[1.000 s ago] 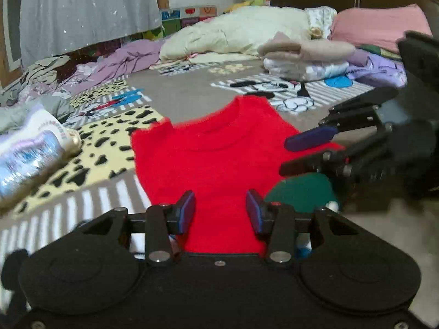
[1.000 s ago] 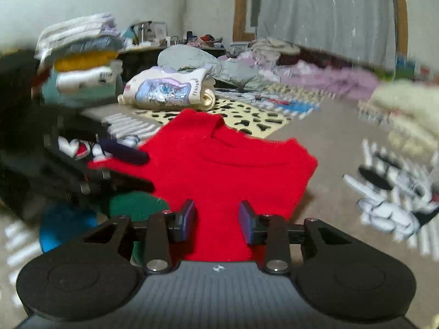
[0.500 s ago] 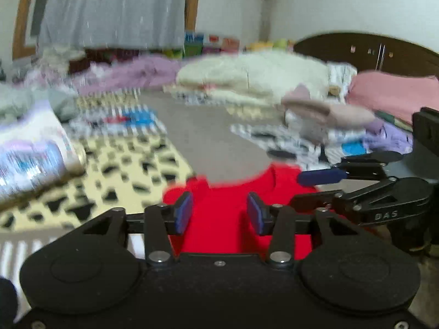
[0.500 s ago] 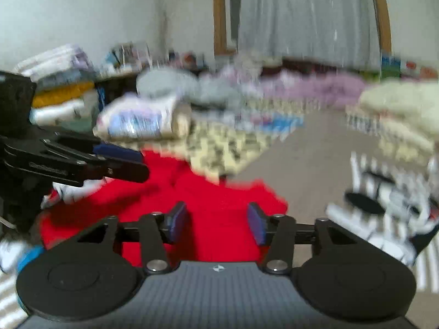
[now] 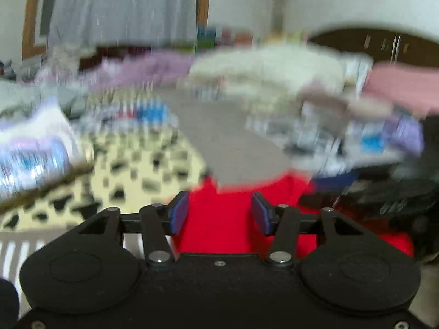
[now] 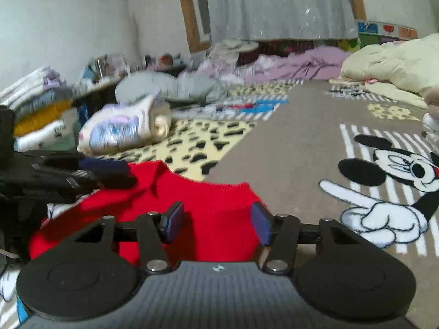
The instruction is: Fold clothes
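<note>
Left wrist view: heavily blurred by motion, only coarse shapes readable
Left gripper (image 5: 219,213): jaws wide apart, nothing between the blue pads, red cloth showing through the gap behind them
Red sweater (image 5: 219,227): lies flat on the bed cover just beyond the jaws, its far edge reaching the plain grey-brown part of the cover
Right gripper (image 5: 356,189): dark blurred shape at the right, over the right part of the sweater; touching or apart cannot be told from here
Bed cover (image 5: 233,137): grey-brown in the middle, yellow patch with black spots at the left
Far side: cream quilt (image 5: 269,68), pink pillow (image 5: 403,87) at the far right, grey curtain (image 5: 123,8) behind
Right wrist view: sharper, with some blur at the left
Right gripper (image 6: 216,223): jaws wide apart and empty, poised just over the near edge of the red sweater (image 6: 208,208)
Left gripper (image 6: 109,174): comes in from the left over the sweater's far left corner, where the cloth is raised into a fold; its jaws look narrow here, but a hold on the cloth cannot be told
Folded bundle (image 6: 123,128): white with a pale print, on the spotted yellow patch beyond the sweater
Stack of folded clothes (image 6: 38,109): far left, against the wall
Cartoon mouse print (image 6: 397,189): on the bed cover at the right, well apart from the sweater
</note>
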`<control>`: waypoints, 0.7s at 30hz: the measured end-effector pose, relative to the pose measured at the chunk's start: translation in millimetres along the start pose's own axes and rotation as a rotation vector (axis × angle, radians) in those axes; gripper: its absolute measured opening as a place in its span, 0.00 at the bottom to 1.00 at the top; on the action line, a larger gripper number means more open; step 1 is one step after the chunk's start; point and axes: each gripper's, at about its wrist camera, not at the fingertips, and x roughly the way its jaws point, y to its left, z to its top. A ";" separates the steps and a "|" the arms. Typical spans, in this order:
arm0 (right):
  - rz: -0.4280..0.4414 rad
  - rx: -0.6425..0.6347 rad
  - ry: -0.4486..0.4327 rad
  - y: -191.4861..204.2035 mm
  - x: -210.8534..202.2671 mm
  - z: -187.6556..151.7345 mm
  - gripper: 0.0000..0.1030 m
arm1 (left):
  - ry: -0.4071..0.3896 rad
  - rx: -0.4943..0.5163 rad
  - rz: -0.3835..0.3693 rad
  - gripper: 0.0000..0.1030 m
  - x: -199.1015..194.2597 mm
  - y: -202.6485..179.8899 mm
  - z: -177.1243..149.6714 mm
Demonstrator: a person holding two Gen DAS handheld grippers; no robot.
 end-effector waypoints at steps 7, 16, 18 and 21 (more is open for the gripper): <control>0.004 -0.054 -0.027 14.1 -26.7 -2.5 0.50 | -0.037 -0.016 -0.002 0.49 -23.9 1.4 1.7; 0.010 -0.204 -0.109 70.9 -89.0 -14.7 0.42 | -0.101 0.074 -0.018 0.49 -92.0 -43.8 -16.4; 0.020 -0.212 -0.116 82.9 -97.4 -21.9 0.42 | -0.102 0.066 -0.034 0.49 -98.3 -50.0 -21.4; 0.006 -0.176 -0.017 83.7 -83.5 -34.5 0.41 | 0.002 0.088 -0.027 0.49 -78.4 -56.0 -33.6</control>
